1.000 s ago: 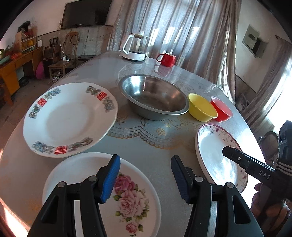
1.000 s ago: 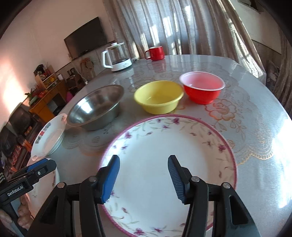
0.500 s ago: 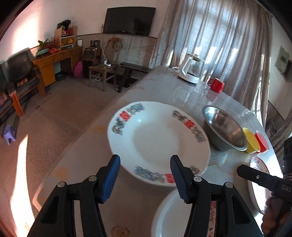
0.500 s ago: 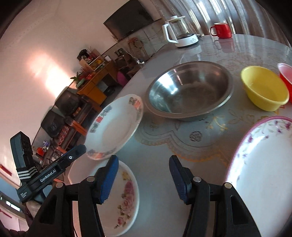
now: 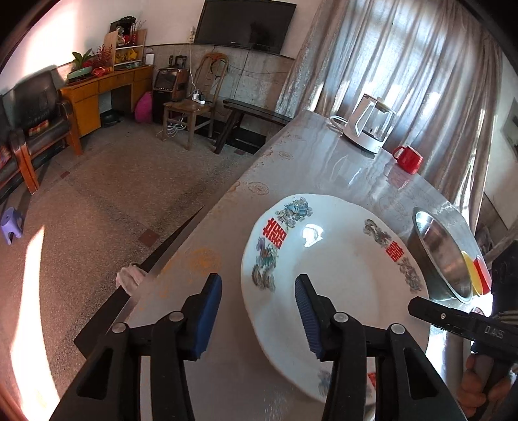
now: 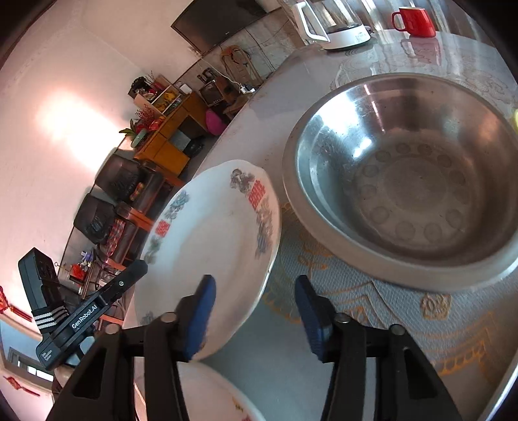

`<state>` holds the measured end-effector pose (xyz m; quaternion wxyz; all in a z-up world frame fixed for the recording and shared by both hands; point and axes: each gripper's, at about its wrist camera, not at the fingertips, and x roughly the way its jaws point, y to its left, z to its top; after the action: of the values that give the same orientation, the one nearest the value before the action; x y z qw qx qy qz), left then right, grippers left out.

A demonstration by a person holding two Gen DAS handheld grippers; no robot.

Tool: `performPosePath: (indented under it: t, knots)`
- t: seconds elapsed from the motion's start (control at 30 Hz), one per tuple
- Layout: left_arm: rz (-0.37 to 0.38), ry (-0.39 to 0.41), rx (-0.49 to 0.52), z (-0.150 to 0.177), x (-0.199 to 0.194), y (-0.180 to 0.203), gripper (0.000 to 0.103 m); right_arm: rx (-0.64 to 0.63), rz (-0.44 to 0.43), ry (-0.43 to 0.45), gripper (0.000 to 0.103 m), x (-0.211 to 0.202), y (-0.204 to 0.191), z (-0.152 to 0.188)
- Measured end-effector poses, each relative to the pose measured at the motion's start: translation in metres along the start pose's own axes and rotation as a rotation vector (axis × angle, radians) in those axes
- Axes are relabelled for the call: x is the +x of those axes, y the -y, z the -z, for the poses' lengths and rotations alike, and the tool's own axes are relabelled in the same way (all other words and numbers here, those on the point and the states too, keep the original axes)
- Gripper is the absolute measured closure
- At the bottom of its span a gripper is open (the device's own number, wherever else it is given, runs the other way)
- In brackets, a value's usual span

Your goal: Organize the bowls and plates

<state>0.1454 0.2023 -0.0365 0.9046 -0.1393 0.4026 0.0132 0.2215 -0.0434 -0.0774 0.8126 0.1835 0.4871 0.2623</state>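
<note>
glossy patterned table (image 5: pixel 323 168), tv (image 5: pixel 246 24) on wall; both grippers closing around white plate (image 5: pixel 340 275) rim

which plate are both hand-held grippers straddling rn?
The white plate with red characters beside the steel bowl; the other plate below is plainer, mostly out of frame.

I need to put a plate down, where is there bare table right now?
Bare table lies between the kettle, the red mug and the red-character plate. A strip lies between that plate and the table's edge. It is crowded where the plate sits beside the steel bowl, with the yellow and red bowls beyond.
</note>
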Motion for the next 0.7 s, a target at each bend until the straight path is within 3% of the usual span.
performPosePath:
  t: [0.07, 0.17, 0.43, 0.6, 0.7]
  knots:
    - [0.006, -0.011, 0.021, -0.004, 0.009, 0.002, 0.066, 0.003, 0.005, -0.009, 0.071, 0.007, 0.000, -0.005]
    - [0.016, -0.032, 0.053, -0.009, 0.021, 0.008, 0.066, -0.007, 0.009, -0.010, 0.078, 0.014, -0.002, -0.008]
    - [0.005, -0.051, 0.061, -0.014, 0.039, 0.013, 0.063, -0.037, 0.008, -0.020, 0.078, 0.022, -0.007, -0.017]
    - [0.098, -0.075, 0.034, -0.005, 0.030, 0.012, 0.064, -0.015, 0.013, -0.021, 0.077, 0.021, -0.004, -0.019]
    - [0.075, -0.057, 0.057, -0.001, 0.030, 0.018, 0.063, 0.011, -0.009, -0.018, 0.077, 0.022, 0.002, -0.021]
